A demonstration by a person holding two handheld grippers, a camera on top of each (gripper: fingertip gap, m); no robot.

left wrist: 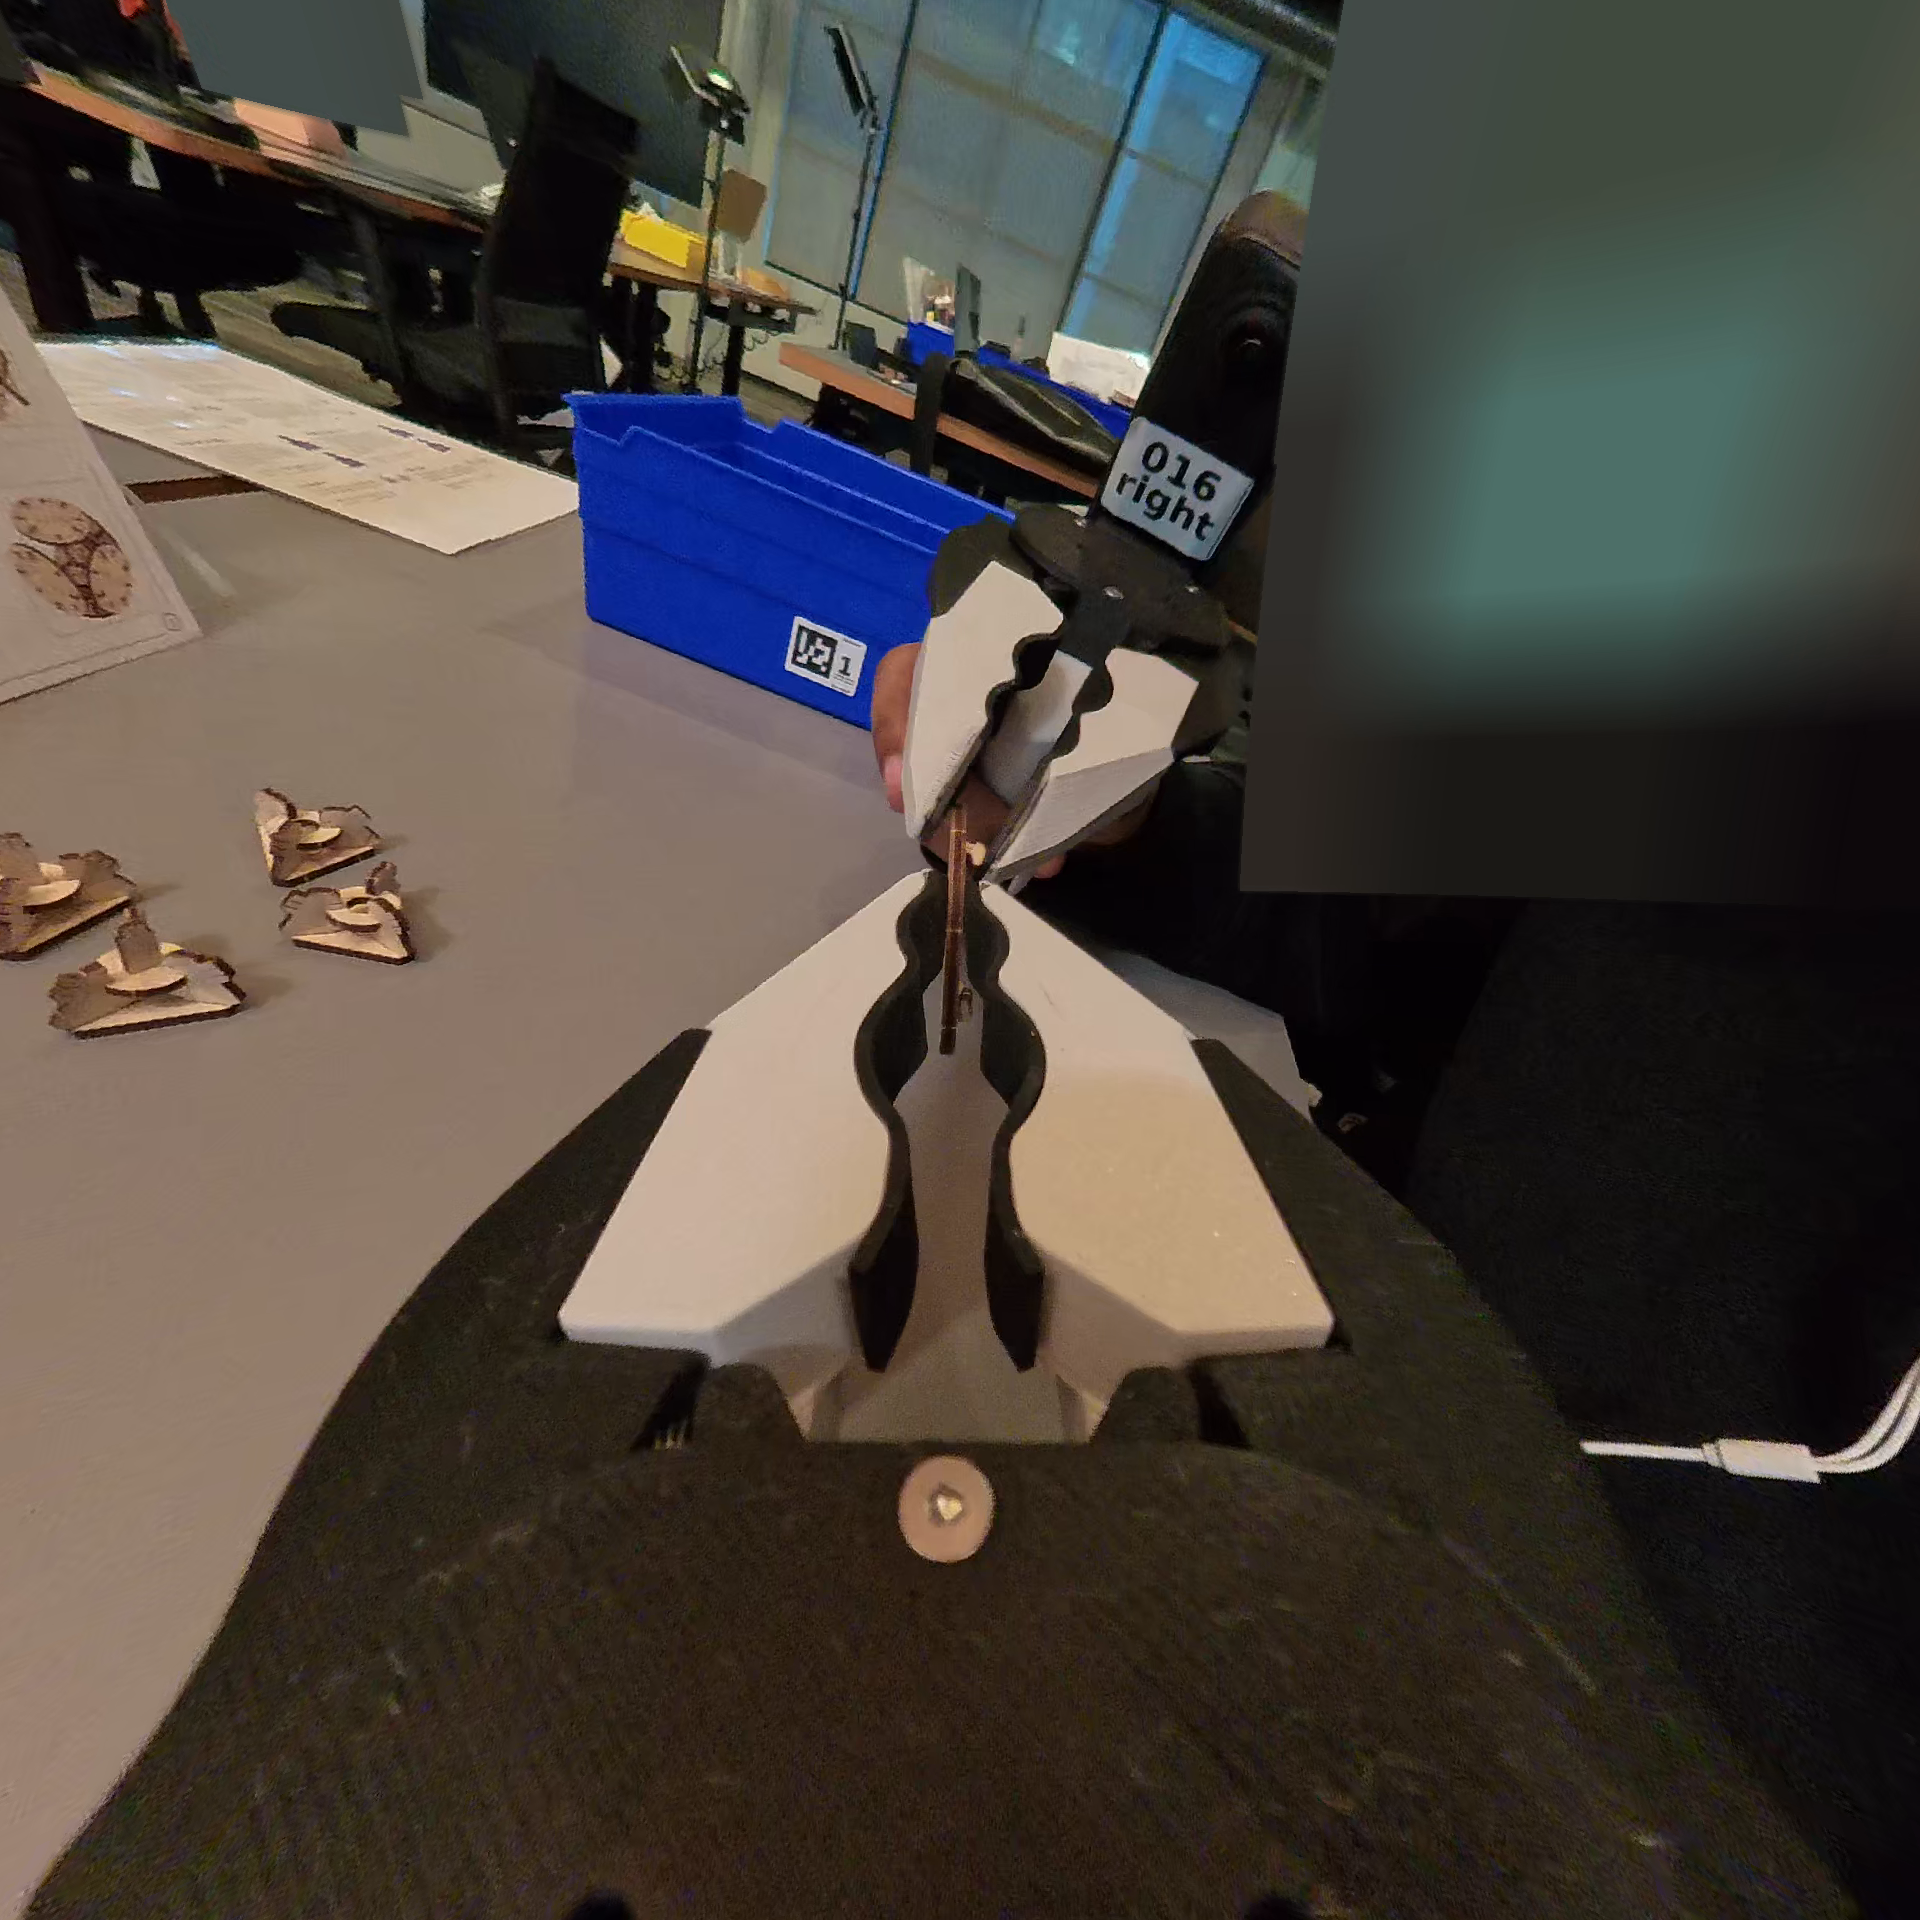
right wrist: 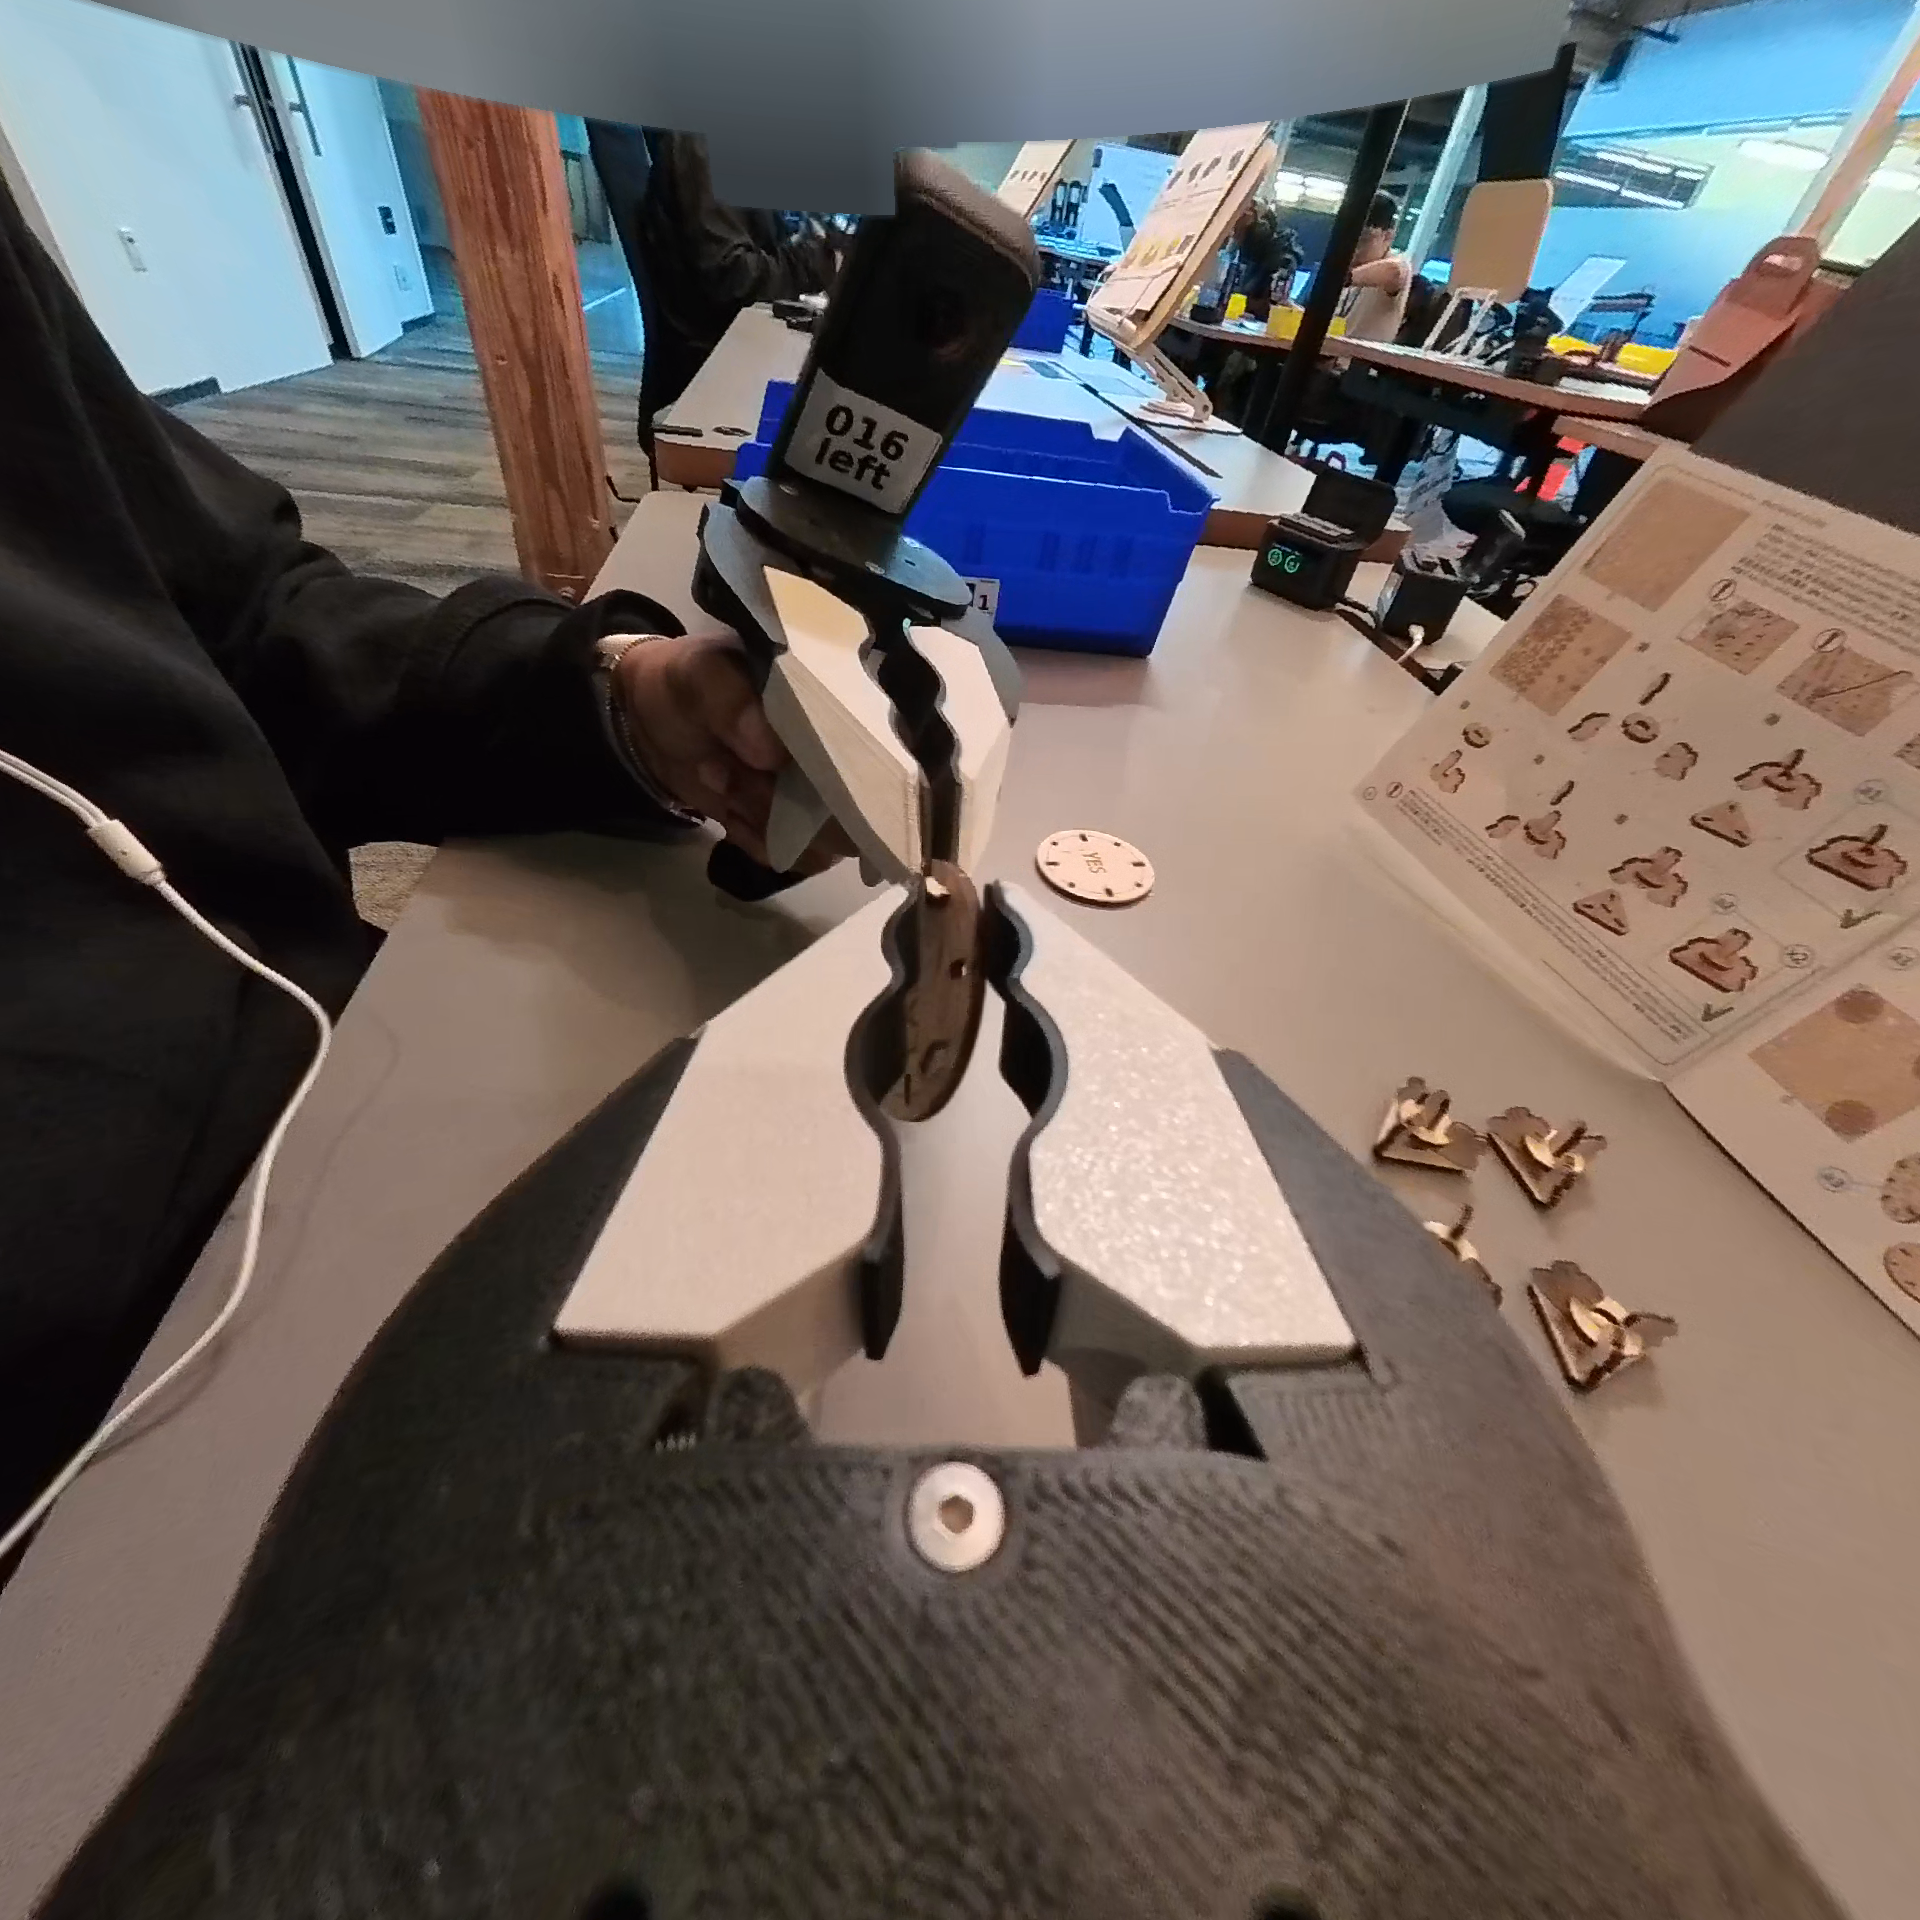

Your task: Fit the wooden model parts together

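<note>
Edge-on, a thin wooden disc (left wrist: 954,935) is held above the counter (left wrist: 520,831), clamped by the left tool (left wrist: 956,904); the right tool (right wrist: 951,914), nose to nose, stands slightly spread around its far rim.

A big blue plastic bin (left wrist: 748,540) sits on the grey table (left wrist: 468,790). Small brown wooden pieces (left wrist: 312,836) lie near a white paper sheet with pictures (right wrist: 1704,748). A round pale wooden disc (right wrist: 1094,867) lies flat on the table.
</note>
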